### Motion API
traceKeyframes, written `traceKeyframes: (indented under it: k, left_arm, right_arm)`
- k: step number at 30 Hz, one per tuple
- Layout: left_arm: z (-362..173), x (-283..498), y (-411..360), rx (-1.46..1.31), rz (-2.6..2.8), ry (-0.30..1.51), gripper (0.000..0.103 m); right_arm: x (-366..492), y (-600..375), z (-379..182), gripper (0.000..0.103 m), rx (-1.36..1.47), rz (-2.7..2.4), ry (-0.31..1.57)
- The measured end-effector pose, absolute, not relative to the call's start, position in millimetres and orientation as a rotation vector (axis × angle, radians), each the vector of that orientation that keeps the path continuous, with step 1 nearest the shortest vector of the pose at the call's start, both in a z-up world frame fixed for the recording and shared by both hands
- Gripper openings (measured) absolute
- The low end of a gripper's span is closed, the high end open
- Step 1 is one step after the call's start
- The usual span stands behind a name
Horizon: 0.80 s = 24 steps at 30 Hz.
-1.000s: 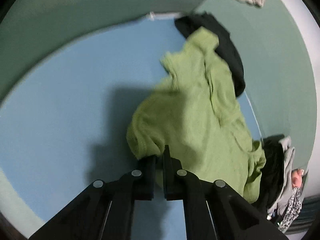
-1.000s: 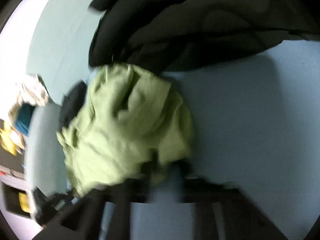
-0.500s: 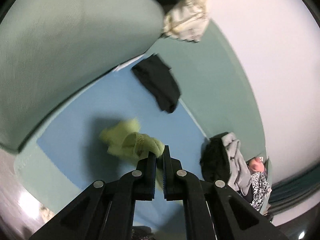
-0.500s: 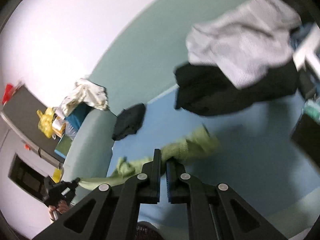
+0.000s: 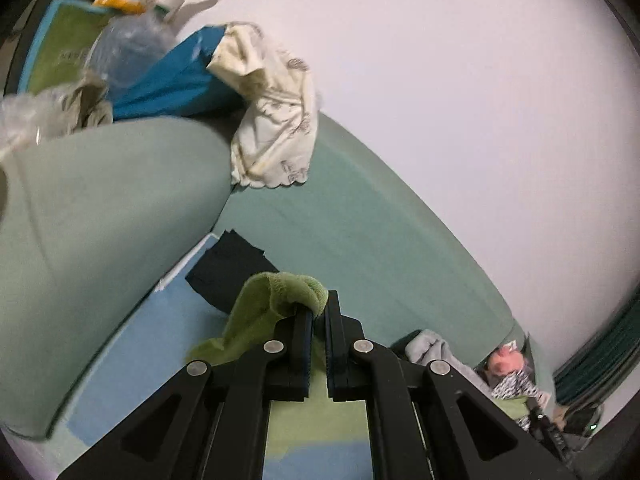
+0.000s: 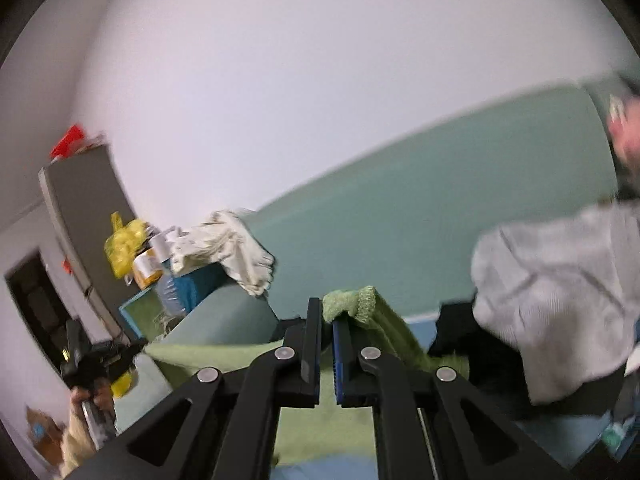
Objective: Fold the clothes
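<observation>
My left gripper (image 5: 318,307) is shut on one corner of a green garment (image 5: 256,308), which bunches over the fingertips and hangs down below. My right gripper (image 6: 327,312) is shut on another corner of the same green garment (image 6: 352,302). The cloth stretches between the two grippers, held up above the blue sheet (image 5: 132,364). The left gripper also shows in the right wrist view (image 6: 96,360), at the far end of the cloth's taut edge.
A folded black garment (image 5: 230,268) lies on the blue sheet by the green sofa arm (image 5: 100,220). A cream cloth (image 5: 272,120) drapes over the sofa. A grey garment (image 6: 560,292) and dark clothes (image 6: 480,344) pile at the right. Bags and boxes (image 6: 136,256) stand beyond the sofa arm.
Both grippers have lifted the green garment off the blue sheet and tilted upward. The crumpled cloth is now stretched out between them.
</observation>
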<state>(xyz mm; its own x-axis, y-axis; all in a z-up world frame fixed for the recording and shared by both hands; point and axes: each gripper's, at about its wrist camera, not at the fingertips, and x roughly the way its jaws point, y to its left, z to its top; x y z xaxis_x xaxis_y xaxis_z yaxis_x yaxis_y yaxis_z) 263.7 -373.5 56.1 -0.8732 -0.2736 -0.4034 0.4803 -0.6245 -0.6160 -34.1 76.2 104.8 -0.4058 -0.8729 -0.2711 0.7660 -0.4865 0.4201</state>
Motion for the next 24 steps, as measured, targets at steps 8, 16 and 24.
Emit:
traceKeyframes:
  k: [8,16,24]
  left_arm:
    - [-45,310,-361,0.617,-2.387,1.054,0.005]
    - [-221,355,-338,1.013,-2.075,1.148,0.006]
    - [-173,336,-278,1.081,-2.174,0.416,0.045]
  right_arm:
    - [27,119,22,0.005,0.765,-1.953,-0.148]
    - [66,151,-189,0.005,1.493,-1.764,-0.146]
    - [69,163,-212,0.005,1.545,-1.737,-0.255]
